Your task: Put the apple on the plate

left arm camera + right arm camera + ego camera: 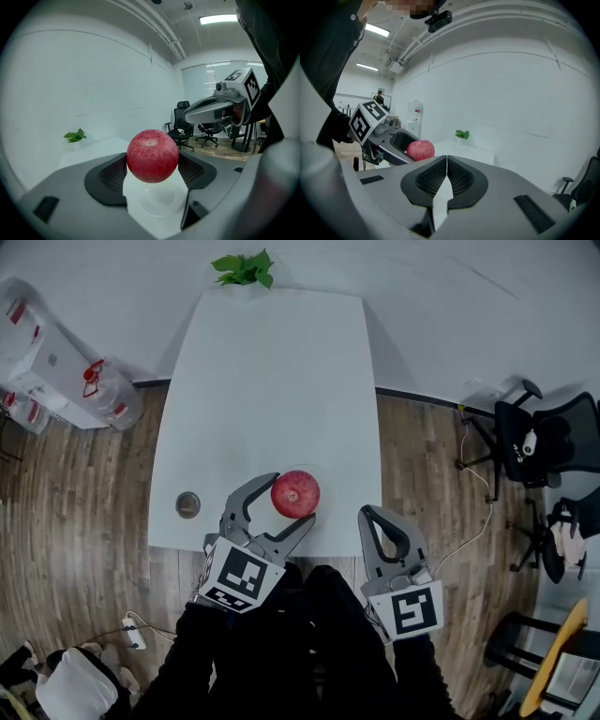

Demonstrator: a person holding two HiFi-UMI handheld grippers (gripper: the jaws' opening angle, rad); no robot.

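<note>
**A:** Far left first. What have we got?

**B:** A cluster of clear water bottles (103, 395) on the wooden floor (75, 512), well apart from the white worktop (272, 381). There's a green plant (244, 268) at the worktop's far end. Near its front left corner, a small round metal disc (187, 504) is set into the surface.

**A:** And just right of that disc?

**B:** That's the left hand-held gripper (292, 498), angled in over the near edge. Its own view is plain: two dark ribbed pads (114, 176) press on either side of the red apple (152, 155), clamped firmly on it.

**A:** So where does that put the apple?

**B:** At the front of the worktop, about mid-width, directly over the white plate (164, 206). It seems to hang just clear of the plate with a shadow beneath. From above the plate blends into the worktop, though, so I can't swear to a gap.

**A:** Moving on to the right?

**B:** The right hand-held gripper (368, 514) is over the front right corner, beside the apple and not touching it. Its jaws are pressed together with nothing between them, and in its own view the pads (433, 178) meet along one line. The apple (420, 150) shows off to the left there, in the other gripper's grip.

**A:** And past the worktop?

**B:** Black office chairs (553, 442) on the floor at the far right.
</note>
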